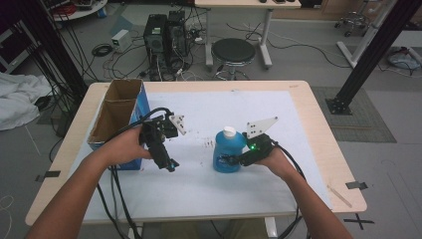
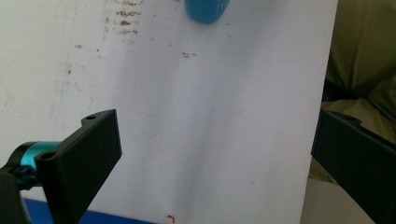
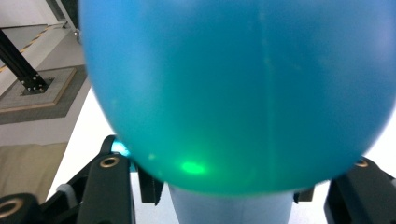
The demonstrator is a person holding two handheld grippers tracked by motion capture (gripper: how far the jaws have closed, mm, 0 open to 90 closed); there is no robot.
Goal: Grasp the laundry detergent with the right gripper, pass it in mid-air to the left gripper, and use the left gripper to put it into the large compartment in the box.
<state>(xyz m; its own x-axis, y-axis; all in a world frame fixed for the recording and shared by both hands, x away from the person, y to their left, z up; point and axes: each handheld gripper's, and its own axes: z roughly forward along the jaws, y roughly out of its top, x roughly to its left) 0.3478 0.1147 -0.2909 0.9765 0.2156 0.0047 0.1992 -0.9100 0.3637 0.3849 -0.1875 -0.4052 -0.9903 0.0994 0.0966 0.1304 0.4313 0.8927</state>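
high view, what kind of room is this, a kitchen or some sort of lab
Most likely a lab or workshop, not a kitchen: desktop computer towers with tangled cables stand on the floor, black framing struts rise beside the table, and a round stool sits behind it.

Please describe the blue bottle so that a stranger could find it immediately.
Start at the white mat on the wooden table. Right of its middle stands the blue bottle, with the right gripper closed on it. Its white cap and rounded body distinguish it from the cardboard box at the left.

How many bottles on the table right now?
1. A blue bottle with a white cap stands upright on the white mat, right of centre, with the right gripper shut on it. The open cardboard box could hide more.
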